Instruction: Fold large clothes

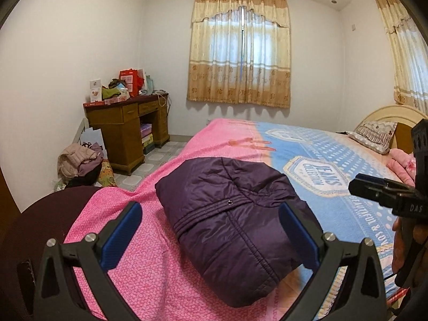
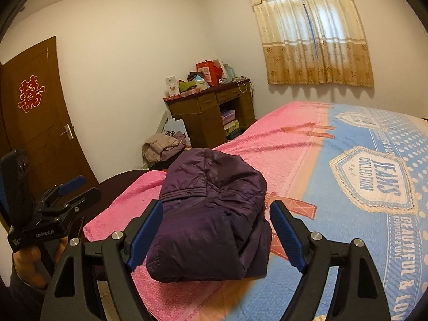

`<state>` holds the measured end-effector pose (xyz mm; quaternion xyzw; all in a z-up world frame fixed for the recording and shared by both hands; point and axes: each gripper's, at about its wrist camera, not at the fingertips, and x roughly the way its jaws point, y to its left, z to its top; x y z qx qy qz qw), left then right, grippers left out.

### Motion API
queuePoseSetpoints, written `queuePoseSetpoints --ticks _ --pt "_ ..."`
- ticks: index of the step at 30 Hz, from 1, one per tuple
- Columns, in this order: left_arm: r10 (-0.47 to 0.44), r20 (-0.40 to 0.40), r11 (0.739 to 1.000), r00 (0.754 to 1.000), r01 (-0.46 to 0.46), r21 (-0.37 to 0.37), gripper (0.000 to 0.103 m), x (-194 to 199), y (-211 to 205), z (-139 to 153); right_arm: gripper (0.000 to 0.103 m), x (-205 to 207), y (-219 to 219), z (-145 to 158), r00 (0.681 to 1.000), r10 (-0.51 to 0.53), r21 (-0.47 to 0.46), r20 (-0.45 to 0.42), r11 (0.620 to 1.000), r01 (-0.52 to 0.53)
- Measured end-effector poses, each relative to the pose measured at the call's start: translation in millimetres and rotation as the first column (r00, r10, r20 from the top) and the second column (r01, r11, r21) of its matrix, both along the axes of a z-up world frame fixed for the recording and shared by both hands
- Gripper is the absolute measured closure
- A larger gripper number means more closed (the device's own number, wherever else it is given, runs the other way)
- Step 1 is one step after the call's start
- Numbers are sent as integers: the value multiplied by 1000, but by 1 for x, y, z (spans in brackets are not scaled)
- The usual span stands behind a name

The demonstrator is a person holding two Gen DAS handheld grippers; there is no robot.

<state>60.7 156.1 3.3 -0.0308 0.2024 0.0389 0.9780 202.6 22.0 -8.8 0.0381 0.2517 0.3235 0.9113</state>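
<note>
A dark purple padded jacket point(image 1: 227, 240) lies folded into a compact bundle on the bed's pink and blue cover point(image 1: 321, 147). My left gripper point(image 1: 210, 208) is open, its blue pads standing wide on either side of the bundle and off the fabric. In the right wrist view the same jacket point(image 2: 203, 235) sits between the spread blue pads of my right gripper point(image 2: 217, 206), also open with nothing pinched. Each gripper shows in the other's view: the right gripper point(image 1: 358, 184) at the right edge, the left gripper point(image 2: 69, 187) at the lower left, held by a hand.
A wooden desk point(image 1: 128, 123) piled with boxes stands in the far corner, with a heap of clothes point(image 1: 80, 160) on the floor beside it. A pillow point(image 1: 374, 133) and pink bedding point(image 1: 401, 165) lie by the headboard. A brown door point(image 2: 34, 120) is on the left.
</note>
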Motion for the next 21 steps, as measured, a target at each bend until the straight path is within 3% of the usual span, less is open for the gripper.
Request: queuePoseSetpoints --ticks 21 --pt "8 -7 1000 1000 -8 -4 0 -1 0 -3 21 -4 1 -1 1000 7 1 -3 1000 -7"
